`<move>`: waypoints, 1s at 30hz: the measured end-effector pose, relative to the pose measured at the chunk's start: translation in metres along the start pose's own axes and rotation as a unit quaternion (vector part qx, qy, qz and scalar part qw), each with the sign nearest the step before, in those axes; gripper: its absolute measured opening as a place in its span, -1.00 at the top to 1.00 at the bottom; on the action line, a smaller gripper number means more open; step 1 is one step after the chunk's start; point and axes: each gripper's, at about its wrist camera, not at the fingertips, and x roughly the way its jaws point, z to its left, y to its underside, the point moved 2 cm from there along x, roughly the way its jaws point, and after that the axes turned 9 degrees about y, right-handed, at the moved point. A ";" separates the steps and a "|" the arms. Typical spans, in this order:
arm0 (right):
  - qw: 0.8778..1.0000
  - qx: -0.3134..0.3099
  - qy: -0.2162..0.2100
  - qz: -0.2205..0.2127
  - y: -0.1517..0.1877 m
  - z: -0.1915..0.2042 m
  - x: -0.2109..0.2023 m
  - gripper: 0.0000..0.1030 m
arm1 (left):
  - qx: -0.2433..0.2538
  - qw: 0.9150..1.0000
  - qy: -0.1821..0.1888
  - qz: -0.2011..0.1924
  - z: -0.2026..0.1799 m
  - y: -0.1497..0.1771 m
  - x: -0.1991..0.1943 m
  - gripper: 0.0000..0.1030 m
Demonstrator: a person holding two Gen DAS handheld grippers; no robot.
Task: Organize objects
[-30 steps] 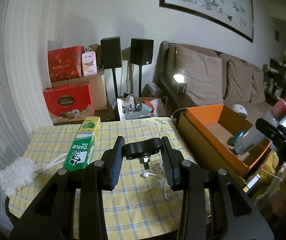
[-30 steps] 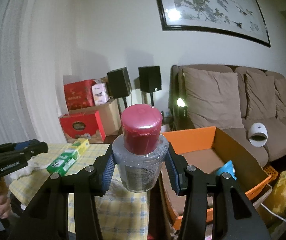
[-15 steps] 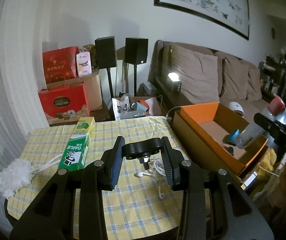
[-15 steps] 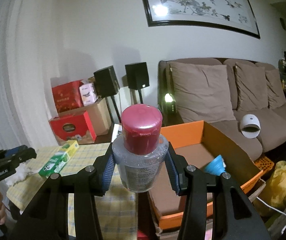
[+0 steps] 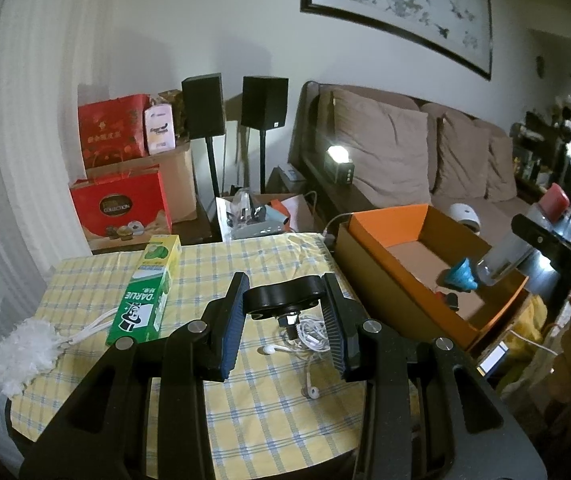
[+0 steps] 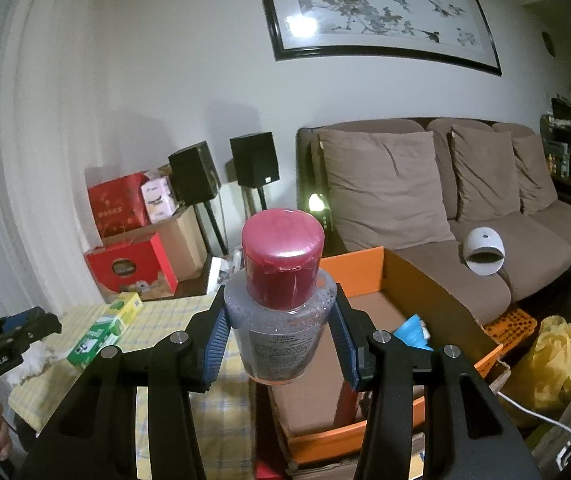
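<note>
Right gripper (image 6: 281, 322) clamped on a clear bottle with red cap (image 6: 281, 300) above the orange cardboard box (image 6: 437, 300) (blue object inside at 3 o'clock of the bottle); left gripper (image 5: 283, 312) closed on a black knob (image 5: 283, 298) over white earphones (image 5: 305, 332), toothpaste carton (image 5: 147, 294) at 9 o'clock.

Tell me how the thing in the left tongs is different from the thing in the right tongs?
The left tongs hold a small black metal part; the right tongs hold a clear bottle with a red cap. The black part is solid and dark, while the bottle is see-through with liquid inside. The black part has a bolt sticking down; the bottle stands upright, cap on top. Both are squeezed between blue pads.
</note>
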 end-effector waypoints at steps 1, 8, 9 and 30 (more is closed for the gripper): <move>1.000 0.002 0.002 -0.001 -0.001 -0.001 0.000 0.08 | 0.001 1.000 0.000 0.000 -0.001 0.000 0.000 0.34; 1.000 0.007 0.009 0.000 -0.004 -0.007 -0.003 0.08 | 0.005 1.000 0.003 0.001 -0.006 -0.002 0.002 0.34; 1.000 0.007 0.010 -0.001 -0.004 -0.008 -0.004 0.08 | 0.005 1.000 0.004 0.001 -0.006 -0.003 0.002 0.34; 0.999 0.016 0.030 -0.003 -0.011 -0.026 -0.004 0.08 | 0.006 1.000 0.024 -0.007 -0.022 -0.009 0.004 0.34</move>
